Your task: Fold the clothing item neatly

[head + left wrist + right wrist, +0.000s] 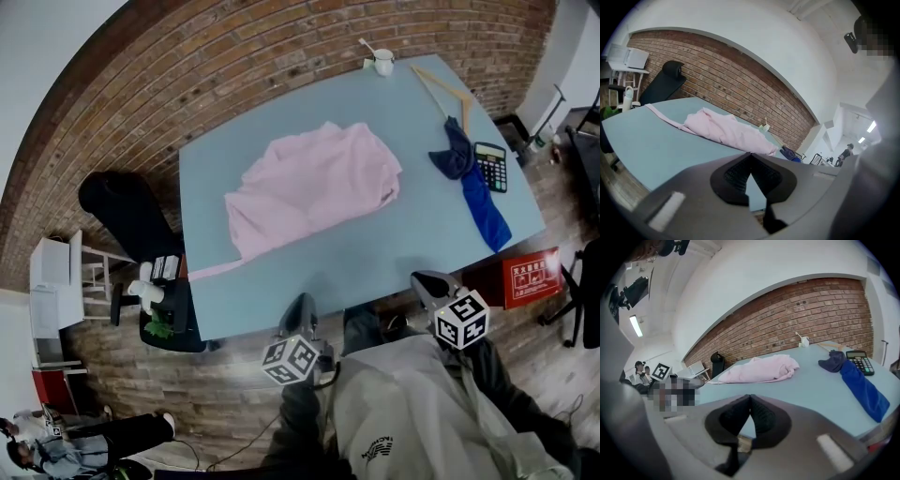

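Pink garment [314, 187] lies crumpled mid-desk [394, 253], thin strip trailing toward left edge. We judge it light, soft, limp, apt to slide. Left tongs [302, 309] and right tongs [427, 283] pressed together, empty, near desk's front edge. We'd pinch hem corners or shoulders.

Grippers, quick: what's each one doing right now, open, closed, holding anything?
Left gripper: closed, holding nothing.
Right gripper: closed, holding nothing.

Pale grey sweatshirt [412, 403] with dark print, dark sleeves [298, 412]; grey left hand-held gripper [302, 307] and right hand-held gripper [427, 281] carry black-and-white marker cubes [291, 360].
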A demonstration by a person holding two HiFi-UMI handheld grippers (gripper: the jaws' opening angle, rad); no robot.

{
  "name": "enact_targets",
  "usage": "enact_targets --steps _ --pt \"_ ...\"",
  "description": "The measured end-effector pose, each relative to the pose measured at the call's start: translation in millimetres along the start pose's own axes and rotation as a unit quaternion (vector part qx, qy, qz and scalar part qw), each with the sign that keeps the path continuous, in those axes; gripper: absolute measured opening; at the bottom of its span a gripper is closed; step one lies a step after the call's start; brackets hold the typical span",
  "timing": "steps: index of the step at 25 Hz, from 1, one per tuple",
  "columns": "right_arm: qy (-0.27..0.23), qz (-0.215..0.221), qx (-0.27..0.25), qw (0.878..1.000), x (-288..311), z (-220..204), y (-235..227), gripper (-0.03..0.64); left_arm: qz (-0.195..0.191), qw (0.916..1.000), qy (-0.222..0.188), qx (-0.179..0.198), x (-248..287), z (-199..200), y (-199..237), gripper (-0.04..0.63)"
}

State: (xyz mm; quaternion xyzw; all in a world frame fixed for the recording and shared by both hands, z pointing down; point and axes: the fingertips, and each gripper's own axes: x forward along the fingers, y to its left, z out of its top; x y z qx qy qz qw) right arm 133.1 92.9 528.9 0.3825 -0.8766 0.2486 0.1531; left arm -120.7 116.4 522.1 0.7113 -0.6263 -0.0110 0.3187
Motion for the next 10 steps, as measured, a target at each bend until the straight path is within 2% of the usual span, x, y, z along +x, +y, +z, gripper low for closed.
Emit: enact_targets --steps 10 --pt "0.003 0.000 0.000 1.000 -6.1 -5.4 -0.9 0.003 0.000 1.0000 0.006 0.003 -1.1 -5.2 -5.3 0.008"
